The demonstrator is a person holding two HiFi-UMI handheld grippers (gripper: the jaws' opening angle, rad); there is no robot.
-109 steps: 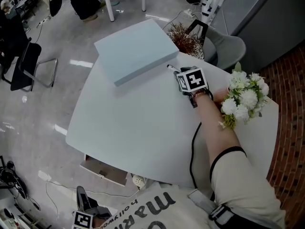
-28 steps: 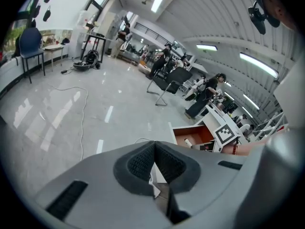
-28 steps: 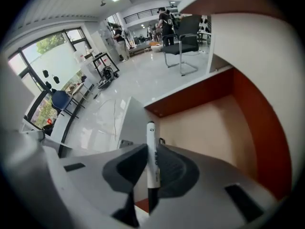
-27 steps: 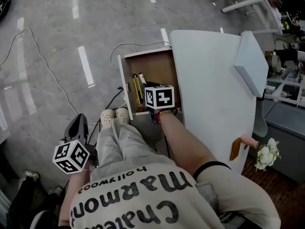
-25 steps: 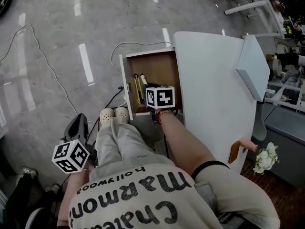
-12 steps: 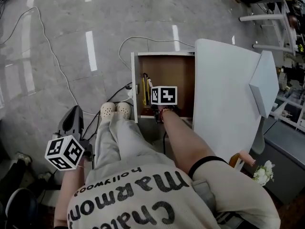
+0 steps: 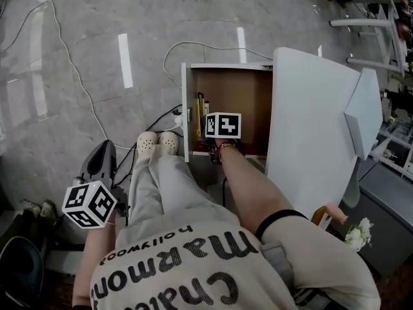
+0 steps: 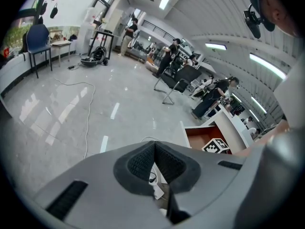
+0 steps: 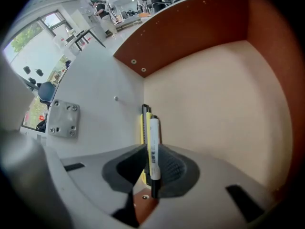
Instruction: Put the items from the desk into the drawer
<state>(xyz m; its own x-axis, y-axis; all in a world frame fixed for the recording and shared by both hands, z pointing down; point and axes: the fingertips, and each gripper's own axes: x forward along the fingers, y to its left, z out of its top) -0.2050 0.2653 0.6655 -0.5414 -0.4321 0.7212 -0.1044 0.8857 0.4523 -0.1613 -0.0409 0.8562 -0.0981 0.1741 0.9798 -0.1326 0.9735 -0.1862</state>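
The wooden drawer [image 7: 255, 94] stands pulled out below the white desk [image 7: 310, 128]. My right gripper [image 9: 151, 149] points steeply down into it, shut on a white marker pen [image 9: 154, 142] with a black cap. Its marker cube [image 7: 223, 125] shows over the drawer's front part. A yellow utility knife [image 9: 144, 123] lies on the drawer floor [image 9: 214, 104] along the white front wall, right under the pen. It also shows as a yellow strip, the knife [image 7: 198, 113]. My left gripper [image 8: 154, 144] is shut and empty, hanging low at the person's left side above the floor.
A flat pale box [image 7: 364, 112] lies on the desk's far end. White flowers [image 7: 355, 234] stand at the desk's near right. Cables [image 7: 193, 47] run over the grey floor beside the drawer. The person's feet in pale shoes [image 7: 158, 144] are just left of the drawer front.
The right gripper was at the pen on the desk top; it now holds the pen and has sunk lower into the open drawer. The left gripper has barely shifted.
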